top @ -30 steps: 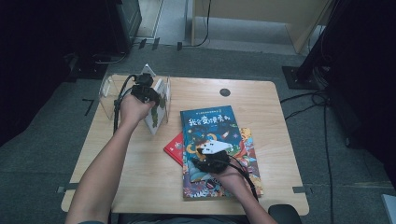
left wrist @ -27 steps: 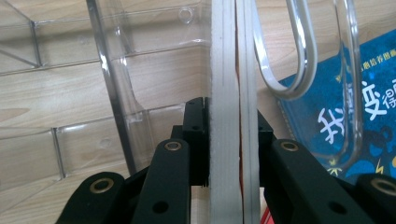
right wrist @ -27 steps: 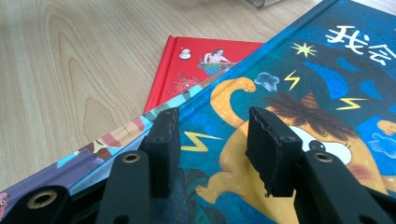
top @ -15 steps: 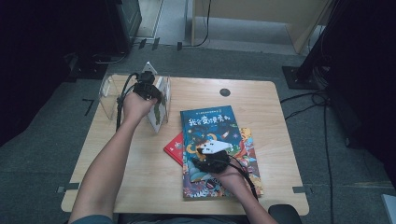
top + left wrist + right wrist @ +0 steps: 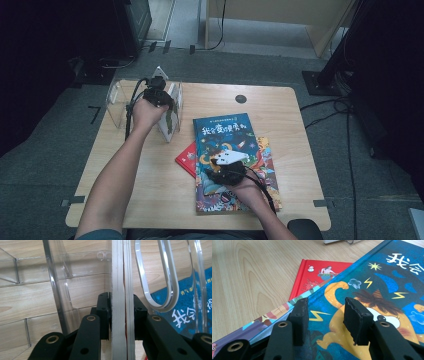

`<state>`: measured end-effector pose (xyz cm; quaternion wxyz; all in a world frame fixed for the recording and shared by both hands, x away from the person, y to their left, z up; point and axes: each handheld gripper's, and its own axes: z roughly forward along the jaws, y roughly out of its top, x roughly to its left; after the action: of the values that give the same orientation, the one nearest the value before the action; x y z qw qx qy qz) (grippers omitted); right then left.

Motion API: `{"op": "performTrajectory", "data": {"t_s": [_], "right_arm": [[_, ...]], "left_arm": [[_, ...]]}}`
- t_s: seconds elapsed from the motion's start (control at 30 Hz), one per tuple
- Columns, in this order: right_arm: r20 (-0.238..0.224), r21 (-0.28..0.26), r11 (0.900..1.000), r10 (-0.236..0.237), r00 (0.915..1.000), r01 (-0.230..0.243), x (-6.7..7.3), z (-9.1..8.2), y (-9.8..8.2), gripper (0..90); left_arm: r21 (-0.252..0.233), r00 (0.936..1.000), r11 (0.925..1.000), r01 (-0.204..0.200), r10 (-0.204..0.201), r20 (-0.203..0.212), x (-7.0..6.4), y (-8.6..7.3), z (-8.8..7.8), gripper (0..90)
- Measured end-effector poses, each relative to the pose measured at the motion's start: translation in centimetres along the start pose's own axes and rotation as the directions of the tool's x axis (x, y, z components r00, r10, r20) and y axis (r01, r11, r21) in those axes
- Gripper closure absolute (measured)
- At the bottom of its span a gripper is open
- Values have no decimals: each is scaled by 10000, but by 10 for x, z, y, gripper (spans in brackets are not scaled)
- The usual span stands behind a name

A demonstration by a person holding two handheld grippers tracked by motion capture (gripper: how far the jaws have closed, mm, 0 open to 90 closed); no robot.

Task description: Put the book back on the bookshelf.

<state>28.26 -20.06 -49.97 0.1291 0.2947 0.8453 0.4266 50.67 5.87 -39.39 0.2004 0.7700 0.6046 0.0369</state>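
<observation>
Left gripper: clamped on upright book inside clear rack.
Right gripper: jaws apart, empty, over blue book.
Beneath: red book.
Title: Chinese characters, seemingly "我会…".

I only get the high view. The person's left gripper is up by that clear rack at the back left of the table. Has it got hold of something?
Observer: Yes. In the left gripper view, the left gripper is shut on the page edge of an upright book.
Operator: And the other gripper, over the blue book?
Observer: The right gripper is open, its jaws apart just above the blue book.
Operator: Is anything under that blue one?
Observer: A red book pokes out beneath it, with a cartoon figure on its cover.
</observation>
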Motion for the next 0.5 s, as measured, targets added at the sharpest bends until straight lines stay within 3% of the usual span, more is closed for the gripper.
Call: {"op": "performTrajectory", "data": {"t_s": [0.33,0.5], "right_arm": [[0,1,10000,1,10000,-1,0,0,0,548],[-5,0,10000,15,10000,-15,0,0,0,548]], "left_arm": [[60,9999,10000,51,-51,86,0,0,-3,727],[110,9997,9997,-219,220,-49,-3,3,-8,707]]}}
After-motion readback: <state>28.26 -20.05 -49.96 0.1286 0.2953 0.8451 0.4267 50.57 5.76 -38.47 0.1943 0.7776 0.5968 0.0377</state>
